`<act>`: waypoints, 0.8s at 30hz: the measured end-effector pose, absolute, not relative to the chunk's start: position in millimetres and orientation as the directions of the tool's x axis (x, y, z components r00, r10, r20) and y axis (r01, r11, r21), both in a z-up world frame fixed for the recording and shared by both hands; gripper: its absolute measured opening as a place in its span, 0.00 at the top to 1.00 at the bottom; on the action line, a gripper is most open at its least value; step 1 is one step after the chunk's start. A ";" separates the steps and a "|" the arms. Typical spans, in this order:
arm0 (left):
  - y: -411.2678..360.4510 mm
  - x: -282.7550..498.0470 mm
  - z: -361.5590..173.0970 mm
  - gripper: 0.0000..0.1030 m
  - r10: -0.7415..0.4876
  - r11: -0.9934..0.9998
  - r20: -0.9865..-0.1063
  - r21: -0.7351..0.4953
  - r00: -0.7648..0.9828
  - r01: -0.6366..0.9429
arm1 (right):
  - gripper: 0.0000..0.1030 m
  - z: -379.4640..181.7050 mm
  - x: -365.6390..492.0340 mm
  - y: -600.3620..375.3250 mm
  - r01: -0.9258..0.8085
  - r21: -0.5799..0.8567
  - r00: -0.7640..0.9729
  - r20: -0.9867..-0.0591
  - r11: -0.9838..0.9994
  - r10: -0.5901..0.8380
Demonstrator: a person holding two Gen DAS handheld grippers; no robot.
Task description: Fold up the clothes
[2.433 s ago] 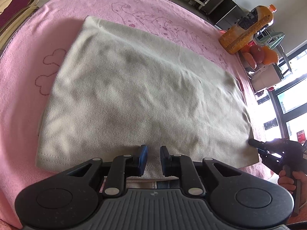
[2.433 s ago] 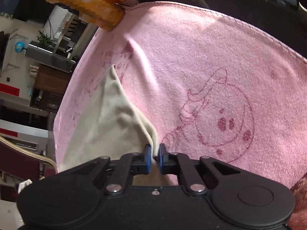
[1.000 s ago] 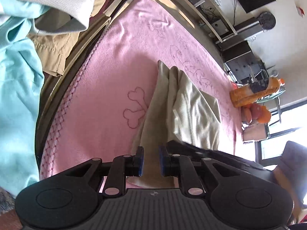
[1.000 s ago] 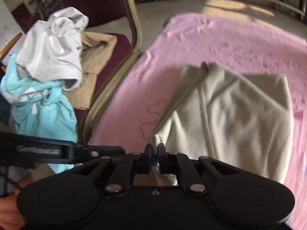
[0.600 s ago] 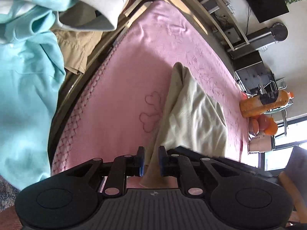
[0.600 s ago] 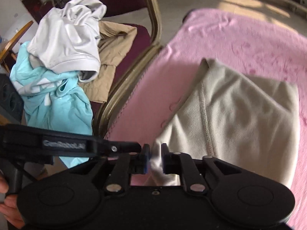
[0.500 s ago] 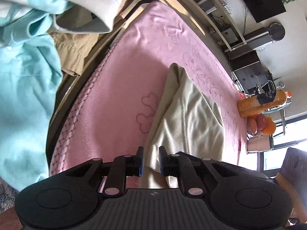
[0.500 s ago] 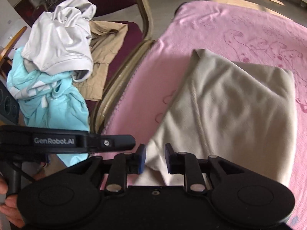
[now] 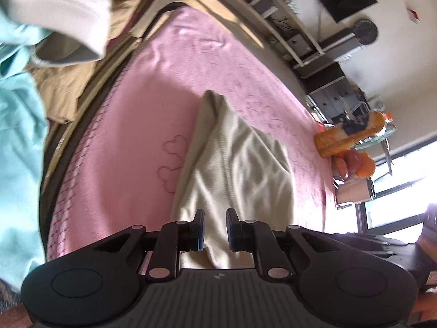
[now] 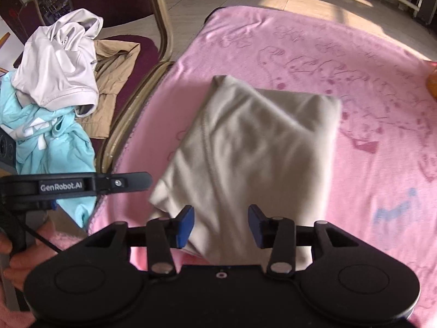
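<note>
Folded beige garment on the pink blanket
Right claw has just been opening, released over its near edge; left claw (nearly closed) pinches a fold at 6 o'clock

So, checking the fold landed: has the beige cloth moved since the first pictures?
Yes. The beige cloth was spread wide; now it lies folded narrower, toward the heart-print side of the pink blanket.

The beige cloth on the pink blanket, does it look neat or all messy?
A bit messy. The beige cloth is folded over but lies crooked on the pink blanket, wrinkled, its near corner sticking out unevenly. On the chair beside it, a heap of clothes lies crumpled, unfolded.
</note>
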State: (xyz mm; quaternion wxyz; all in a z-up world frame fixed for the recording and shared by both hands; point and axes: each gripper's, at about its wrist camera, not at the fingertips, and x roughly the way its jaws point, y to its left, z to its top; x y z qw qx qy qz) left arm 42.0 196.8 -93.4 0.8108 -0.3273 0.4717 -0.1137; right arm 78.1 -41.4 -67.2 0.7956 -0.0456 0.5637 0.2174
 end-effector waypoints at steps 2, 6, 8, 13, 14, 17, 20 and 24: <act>183.4 45.5 -96.3 0.89 -0.494 0.777 -0.706 -0.620 0.507 -0.106 | 0.63 -70.1 79.4 -54.6 -0.391 0.140 0.275 -0.926 0.910 0.260; 142.8 54.8 -109.4 0.89 -0.401 0.884 -0.815 -0.465 0.419 -0.057 | 0.94 -110.7 83.5 -58.4 -0.435 0.068 0.165 -0.974 0.898 0.153; 125.4 55.9 -124.6 0.90 -0.302 0.942 -0.895 -0.332 0.329 -0.038 | 0.94 -133.0 80.1 -58.8 -0.454 0.035 0.120 -0.988 0.890 0.099; 122.4 36.1 -123.1 0.85 -0.257 0.962 -0.918 -0.271 0.302 -0.007 | 0.94 -142.2 61.2 -66.8 -0.498 0.029 0.079 -0.994 0.867 0.079; 125.2 33.0 -120.9 0.87 -0.262 0.960 -0.915 -0.279 0.306 -0.012 | 0.92 -137.7 58.6 -70.2 -0.503 0.029 0.079 -0.994 0.864 0.080; 138.2 27.6 -104.0 0.90 -0.325 0.933 -0.866 -0.358 0.380 -0.019 | 0.85 -107.6 64.3 -86.4 -0.498 -0.025 0.178 -0.981 0.867 0.075; 148.7 32.1 -78.1 0.85 -0.399 0.891 -0.775 -0.453 0.489 0.009 | 0.66 -75.6 82.5 -105.9 -0.470 -0.060 0.284 -0.955 0.880 0.087; 134.4 71.7 -62.3 0.84 -0.385 0.904 -0.747 -0.423 0.543 0.059 | 0.63 -58.7 129.0 -125.7 -0.423 -0.044 0.369 -0.921 0.905 0.127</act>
